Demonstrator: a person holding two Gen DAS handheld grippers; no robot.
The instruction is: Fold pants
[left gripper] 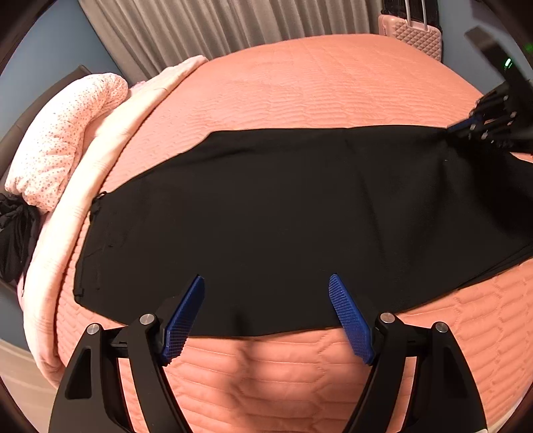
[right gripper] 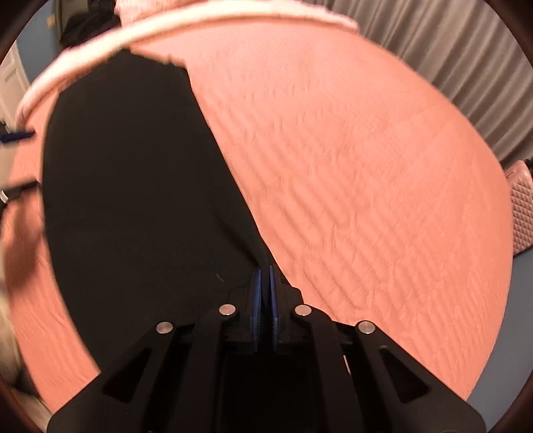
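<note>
Black pants (left gripper: 273, 213) lie flat across the salmon quilted bed, waistband at the left, legs running right. My left gripper (left gripper: 266, 283) is open, its blue fingers (left gripper: 186, 319) spread just above the pants' near edge, holding nothing. My right gripper (left gripper: 466, 128) shows at the far right of the left wrist view, at the pants' far right edge. In the right wrist view my right gripper (right gripper: 263, 273) is shut on the edge of the pants (right gripper: 140, 186), which stretch away from it. The left gripper's blue tip (right gripper: 16, 136) shows at the left border.
The salmon quilted bedspread (left gripper: 299, 83) covers the bed. A pale pink blanket and a dotted pillow (left gripper: 66, 133) lie at the left end. Grey curtains (left gripper: 216, 23) hang behind. A pink suitcase (left gripper: 413, 33) stands at the far right. A dark cloth (left gripper: 13, 233) hangs at the left.
</note>
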